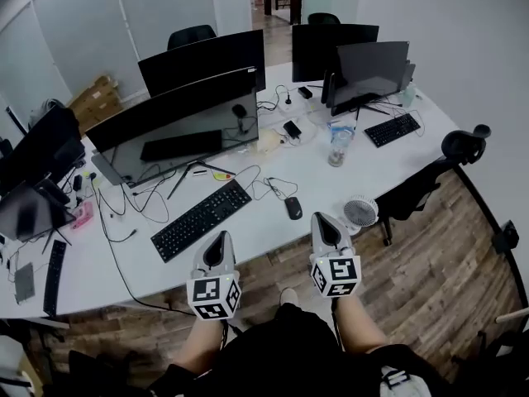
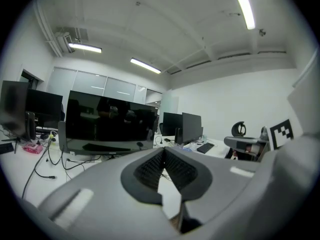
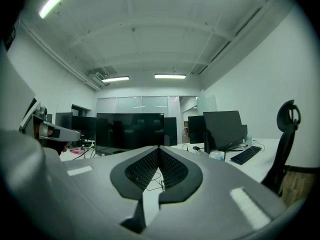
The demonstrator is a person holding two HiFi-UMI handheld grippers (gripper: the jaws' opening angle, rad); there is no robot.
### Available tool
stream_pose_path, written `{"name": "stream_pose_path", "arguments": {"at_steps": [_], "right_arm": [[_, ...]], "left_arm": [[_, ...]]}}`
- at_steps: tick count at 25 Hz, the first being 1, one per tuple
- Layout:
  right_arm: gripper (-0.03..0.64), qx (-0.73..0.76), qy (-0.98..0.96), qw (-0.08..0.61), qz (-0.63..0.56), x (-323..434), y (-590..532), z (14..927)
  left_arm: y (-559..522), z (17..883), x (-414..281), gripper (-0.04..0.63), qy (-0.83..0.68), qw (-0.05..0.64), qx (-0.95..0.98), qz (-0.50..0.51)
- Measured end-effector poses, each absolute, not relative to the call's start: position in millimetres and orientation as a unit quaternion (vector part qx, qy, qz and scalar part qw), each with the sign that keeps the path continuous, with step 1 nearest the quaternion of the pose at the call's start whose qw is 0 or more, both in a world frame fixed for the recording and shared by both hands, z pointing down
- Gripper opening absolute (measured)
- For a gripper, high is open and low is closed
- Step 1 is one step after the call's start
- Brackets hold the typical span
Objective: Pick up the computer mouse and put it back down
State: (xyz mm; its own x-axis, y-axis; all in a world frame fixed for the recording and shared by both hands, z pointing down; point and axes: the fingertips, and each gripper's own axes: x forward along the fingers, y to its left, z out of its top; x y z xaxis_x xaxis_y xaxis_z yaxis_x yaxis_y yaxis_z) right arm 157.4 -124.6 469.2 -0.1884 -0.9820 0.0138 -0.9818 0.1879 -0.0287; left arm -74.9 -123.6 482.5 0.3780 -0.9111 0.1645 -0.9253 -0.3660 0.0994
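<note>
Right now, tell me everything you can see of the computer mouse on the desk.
The computer mouse is small, black and rounded, likely plastic. It lies flat on the white desk, right of the black keyboard and left of the small white fan. A thin dark cable loops away from its far end. Nothing holds it; the right gripper is nearest, apart from it.

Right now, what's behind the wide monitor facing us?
Behind the wide monitor stands a second dark monitor, with a black chair beyond. The desk surface between them is hidden.
</note>
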Motion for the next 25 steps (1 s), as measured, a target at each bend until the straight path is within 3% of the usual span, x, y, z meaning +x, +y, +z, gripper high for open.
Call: {"name": "stream_pose_path", "arguments": {"at_steps": [9, 16, 21, 25], "right_arm": [[-0.002, -0.617, 0.786, -0.016, -0.041, 188.4, -218.7, 490.1], [0.000, -0.598, 0.797, -0.041, -0.076, 169.0, -258.5, 527.6], [0.168, -0.595, 0.790, -0.086, -0.117, 153.6, -291.0, 574.5], [0.218, -0.601, 0.769, -0.159, -0.147, 148.6, -306.6, 628.8]], "left_arm": [[-207.1, 491.0, -31.9, 0.054, -0.565, 0.112, 0.816, 0.052], [-240.7, 498.7, -42.0, 0.054, -0.571, 0.120, 0.809, 0.062], [-259.1, 500.6, -68.4, 0.054, -0.581, 0.119, 0.802, 0.064], [-265.9, 506.3, -87.1, 0.054, -0.587, 0.119, 0.798, 0.071]]}}
